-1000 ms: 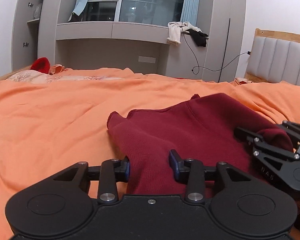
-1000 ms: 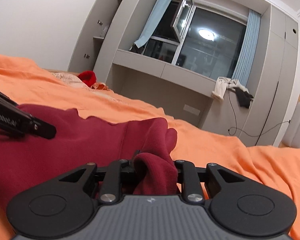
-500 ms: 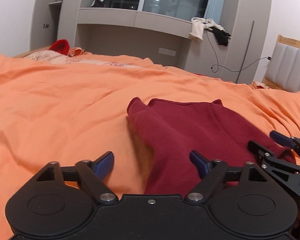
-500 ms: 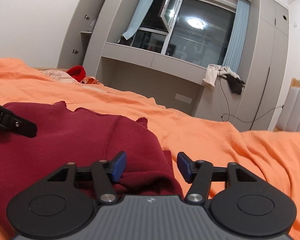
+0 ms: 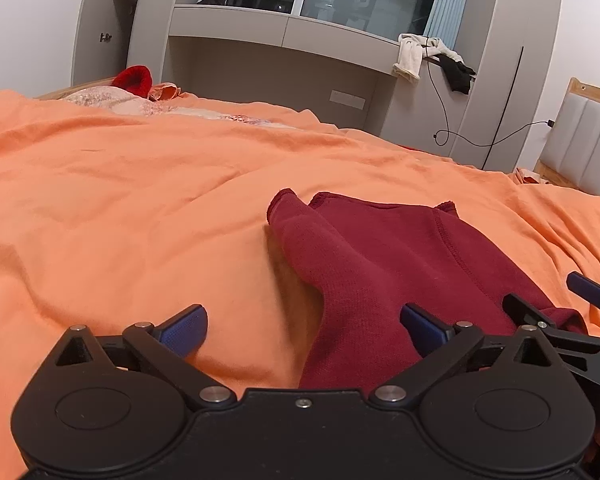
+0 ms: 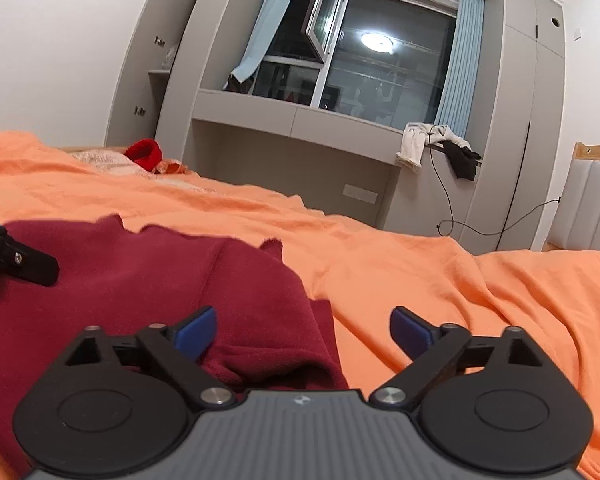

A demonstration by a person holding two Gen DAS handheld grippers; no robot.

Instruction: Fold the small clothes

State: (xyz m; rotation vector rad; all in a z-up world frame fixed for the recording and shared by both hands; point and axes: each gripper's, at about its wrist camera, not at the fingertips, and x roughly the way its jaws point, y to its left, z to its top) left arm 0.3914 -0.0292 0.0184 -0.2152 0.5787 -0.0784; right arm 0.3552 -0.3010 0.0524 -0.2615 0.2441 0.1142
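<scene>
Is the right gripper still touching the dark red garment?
Cannot tell. In the right wrist view the right gripper, jaws just opened wide, no longer pinches the dark red garment, but its left finger overlaps the cloth.

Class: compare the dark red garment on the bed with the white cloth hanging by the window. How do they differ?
The dark red garment lies on the orange bedspread; the white cloth hangs off the grey ledge. The dark red garment sits near the cameras, the white cloth across the room. Both are soft fabric.

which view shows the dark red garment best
The left wrist view: the dark red garment lies nearly whole on the orange bedcover. The right wrist view shows only its near part, cut off at the left edge.
</scene>
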